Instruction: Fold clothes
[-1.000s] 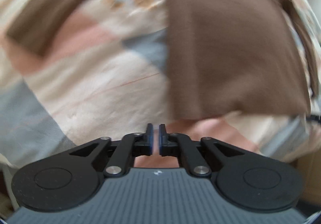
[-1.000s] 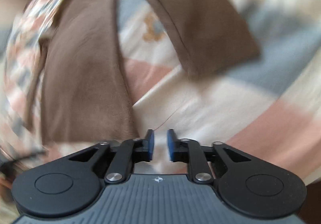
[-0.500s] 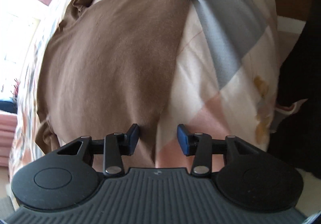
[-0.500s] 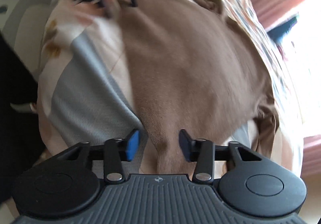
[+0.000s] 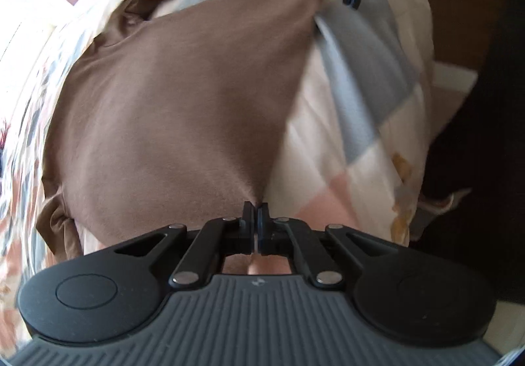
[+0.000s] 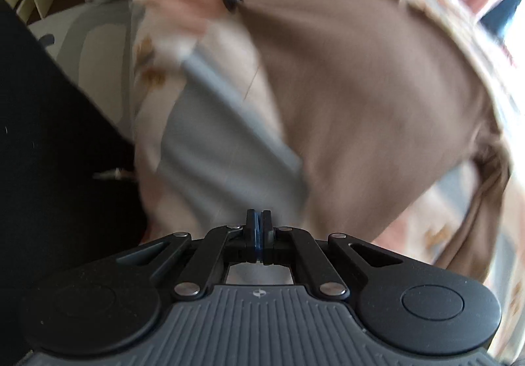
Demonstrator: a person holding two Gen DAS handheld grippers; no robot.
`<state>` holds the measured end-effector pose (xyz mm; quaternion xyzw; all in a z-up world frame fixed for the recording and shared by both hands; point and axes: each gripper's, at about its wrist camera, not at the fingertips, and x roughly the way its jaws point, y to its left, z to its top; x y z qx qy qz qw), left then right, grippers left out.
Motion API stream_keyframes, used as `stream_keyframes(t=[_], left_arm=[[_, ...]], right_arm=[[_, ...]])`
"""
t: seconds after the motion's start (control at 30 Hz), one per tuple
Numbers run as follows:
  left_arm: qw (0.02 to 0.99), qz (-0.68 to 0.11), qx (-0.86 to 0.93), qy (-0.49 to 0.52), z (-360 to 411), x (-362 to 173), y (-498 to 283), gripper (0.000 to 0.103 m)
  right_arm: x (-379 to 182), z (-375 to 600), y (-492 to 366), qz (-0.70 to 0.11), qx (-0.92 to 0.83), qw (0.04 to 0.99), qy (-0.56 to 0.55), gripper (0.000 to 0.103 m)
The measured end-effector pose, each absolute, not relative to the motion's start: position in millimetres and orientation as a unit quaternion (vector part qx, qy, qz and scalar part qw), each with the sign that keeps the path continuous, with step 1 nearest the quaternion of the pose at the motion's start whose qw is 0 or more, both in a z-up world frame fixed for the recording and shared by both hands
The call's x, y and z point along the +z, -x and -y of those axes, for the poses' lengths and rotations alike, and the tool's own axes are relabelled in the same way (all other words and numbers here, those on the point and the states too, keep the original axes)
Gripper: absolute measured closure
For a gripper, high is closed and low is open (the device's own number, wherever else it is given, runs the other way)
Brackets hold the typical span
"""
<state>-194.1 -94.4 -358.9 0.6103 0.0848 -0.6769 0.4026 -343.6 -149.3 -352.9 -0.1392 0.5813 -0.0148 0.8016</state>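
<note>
- Brown shirt lies spread on the patchwork bedspread, its hem side nearest the bed's front edge, its sleeves trailing toward the far side.
- Left gripper: half a second ago its fingers stood apart over the hem; now they are clenched on the shirt's near corner, and cloth puckers into the pinch.
- Right gripper: also open half a second ago, now closed at the other hem corner. Motion blur hides the contact, but it probably has the cloth.
- With both corners taken, the hem seems ready to be lifted and carried over toward the collar for the first fold.
- Collar and sleeves are bunched and partly cut off at the frame edge; the bedspread and far shirt edge smear with motion.
</note>
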Motion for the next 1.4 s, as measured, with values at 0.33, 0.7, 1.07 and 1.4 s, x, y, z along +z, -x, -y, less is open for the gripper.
stream_keyframes(t=[0.33,0.7,1.07,1.4], left_arm=[[0.494,-0.174,-0.674,-0.521,109,-325,187,0.095],[0.599,-0.373,-0.623,-0.337,175,-309,145,0.083],[0.641,-0.469,-0.569,-0.212,178,-287,79,0.083],[0.698,-0.579,-0.417,-0.058,108,-299,1,0.065]], right_arm=[[-314,250,388,-0.441,-0.249,0.802,-0.315,0.054],[-371,331,545,-0.064,-0.467,0.520,-0.713,0.064],[-200,465,556,-0.281,-0.576,0.695,-0.325,0.100],[-300,428,555,-0.397,-0.631,0.538,-0.394,0.039]])
